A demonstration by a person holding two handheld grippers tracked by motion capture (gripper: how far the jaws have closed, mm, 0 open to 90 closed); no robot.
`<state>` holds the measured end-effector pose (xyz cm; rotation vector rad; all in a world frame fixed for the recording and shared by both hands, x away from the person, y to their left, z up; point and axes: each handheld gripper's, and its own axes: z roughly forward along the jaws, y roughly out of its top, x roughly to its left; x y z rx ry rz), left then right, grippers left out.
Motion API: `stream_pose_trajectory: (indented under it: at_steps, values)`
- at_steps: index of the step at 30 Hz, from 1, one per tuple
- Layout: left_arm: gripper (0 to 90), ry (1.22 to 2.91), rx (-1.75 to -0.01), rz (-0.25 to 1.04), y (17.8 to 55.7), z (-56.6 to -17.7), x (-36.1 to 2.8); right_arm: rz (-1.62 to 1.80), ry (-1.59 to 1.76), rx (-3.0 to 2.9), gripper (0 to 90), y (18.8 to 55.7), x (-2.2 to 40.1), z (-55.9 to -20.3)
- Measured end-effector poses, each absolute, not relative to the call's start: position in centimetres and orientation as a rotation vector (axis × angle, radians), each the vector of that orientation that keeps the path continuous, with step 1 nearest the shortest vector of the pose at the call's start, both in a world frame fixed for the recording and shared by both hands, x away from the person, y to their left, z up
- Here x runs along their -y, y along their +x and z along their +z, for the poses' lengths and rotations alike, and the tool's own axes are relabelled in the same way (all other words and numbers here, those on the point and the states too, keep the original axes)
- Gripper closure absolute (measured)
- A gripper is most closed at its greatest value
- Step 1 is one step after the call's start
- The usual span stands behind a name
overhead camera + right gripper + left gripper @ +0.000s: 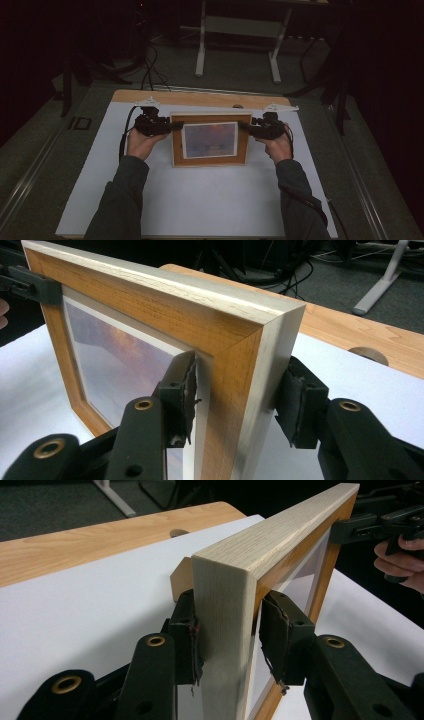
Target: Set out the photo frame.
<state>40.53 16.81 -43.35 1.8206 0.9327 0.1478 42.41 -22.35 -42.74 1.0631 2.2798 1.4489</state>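
Wooden picture frame (210, 140) stands upright near the middle of the white sheet (200, 200) that covers most of the table, slightly toward the far side, its glazed front facing the person. The print inside shows orange and blue tones behind a white mat. Frame face is a warm brown; its outer edges are pale, as seen in both gripper views.

Left gripper (172, 126) sits at the frame's left upright, near the top corner. In the left gripper view (225, 640) the upright passes between the two pads. The pad on the back looks pressed against the wood; the pad on the front side stands a little apart from it. Jaws apart, straddling the wood, no full clamp visible.

Right gripper (246, 126) sits at the frame's right upright, at matching height. In the right gripper view (240, 395) the front pad lies at the inner edge of the frame face, and the rear pad stands clear of the pale outer edge with a gap showing. Jaws apart around the wood.

Both hands (142, 142) rest low on the sheet, sleeves entering from the near edge. A strip of bare wooden tabletop (200, 97) shows beyond the sheet.
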Motion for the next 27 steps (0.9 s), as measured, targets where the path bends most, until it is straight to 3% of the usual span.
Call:
stream_pose_trajectory:
  at_steps: [27]
  values:
    - [60.7,1.814,-0.924,0.130,41.18,-43.62,-16.87,1.440,1.065,-2.283,56.9,41.49,22.65,-42.86]
